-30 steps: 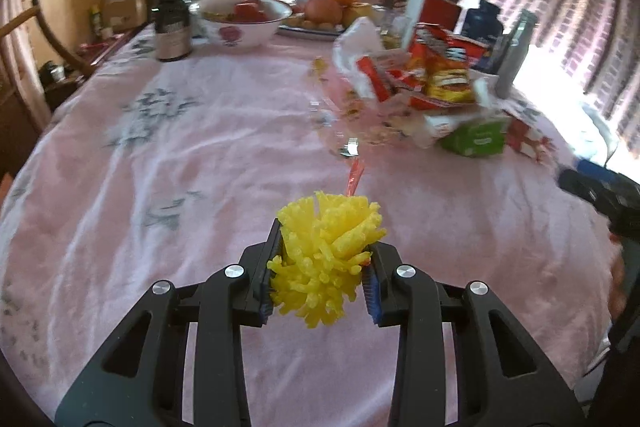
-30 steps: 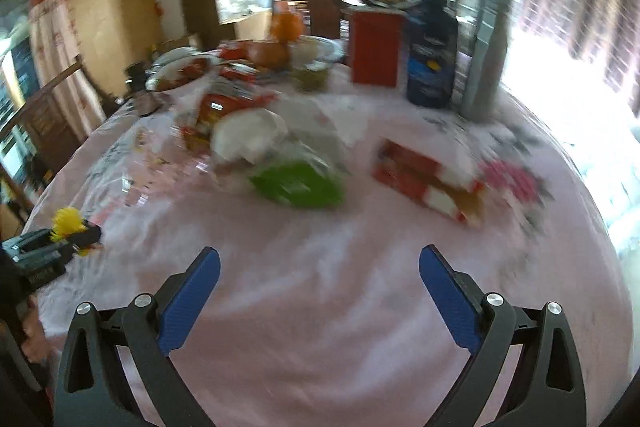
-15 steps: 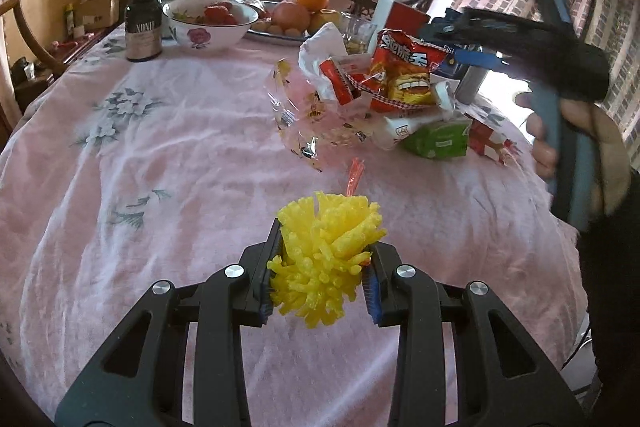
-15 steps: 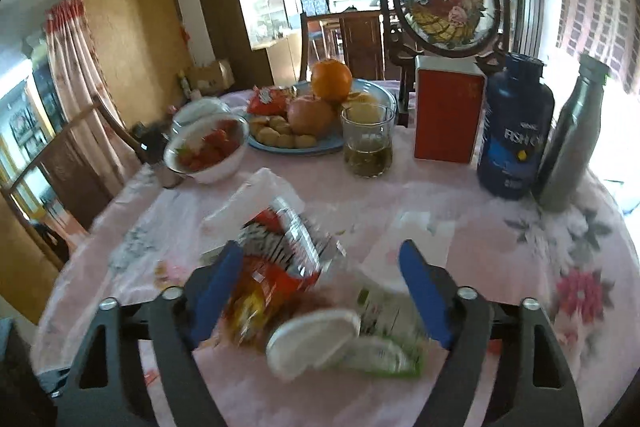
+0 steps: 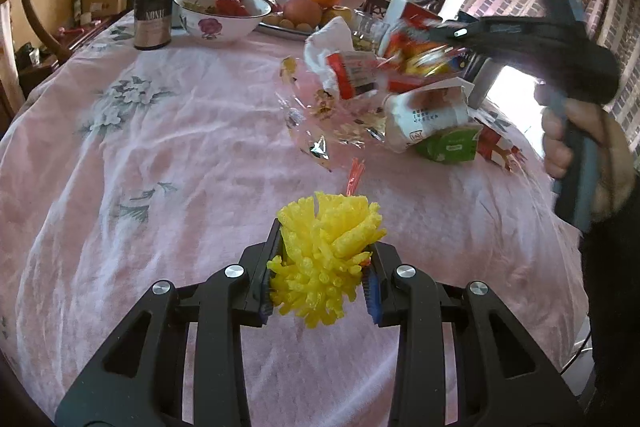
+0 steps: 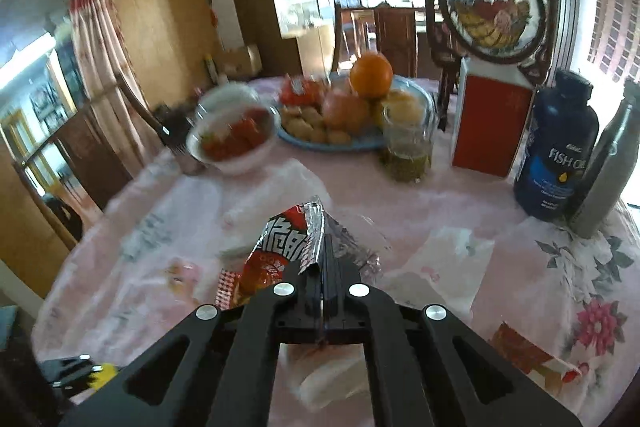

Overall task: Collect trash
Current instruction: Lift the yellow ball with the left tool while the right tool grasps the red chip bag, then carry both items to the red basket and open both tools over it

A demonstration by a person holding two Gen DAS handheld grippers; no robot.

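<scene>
A round counter (image 5: 160, 147) under a pink floral cloth fills the room's middle. The trash sits in a loose heap toward the far right side: a clear plastic bag (image 5: 320, 115), a white carton (image 5: 428, 111), a green pack (image 5: 448, 147) and more.

The right tongs (image 6: 325, 251) have just been closing and are now pinched together on the foil edge of a red snack wrapper (image 6: 280, 247), which hangs over the heap. In the left wrist view a hand (image 5: 588, 151) grips that tool's handle at the right.

The left tongs (image 5: 320, 267) are clamped on a yellow frilly ball (image 5: 324, 255) of plastic, held near the counter's front edge w/ a red strip (image 5: 354, 179) lying just beyond.

Judgement: the step is lifting the wrapper clear. The grip is on a thin foil corner, so a slow, straight lift should keep it from tearing or slipping, & from dragging the clear bag along.

Room to move: the near half of the counter is bare cloth, good for carrying. Behind the heap it's tight: a glass jar (image 6: 408, 151), red box (image 6: 490, 123), blue bottle (image 6: 556, 151) and steel flask (image 6: 608, 167) stand close together, the last 2 near the counter's edge, so avoid swinging back or right.
</scene>
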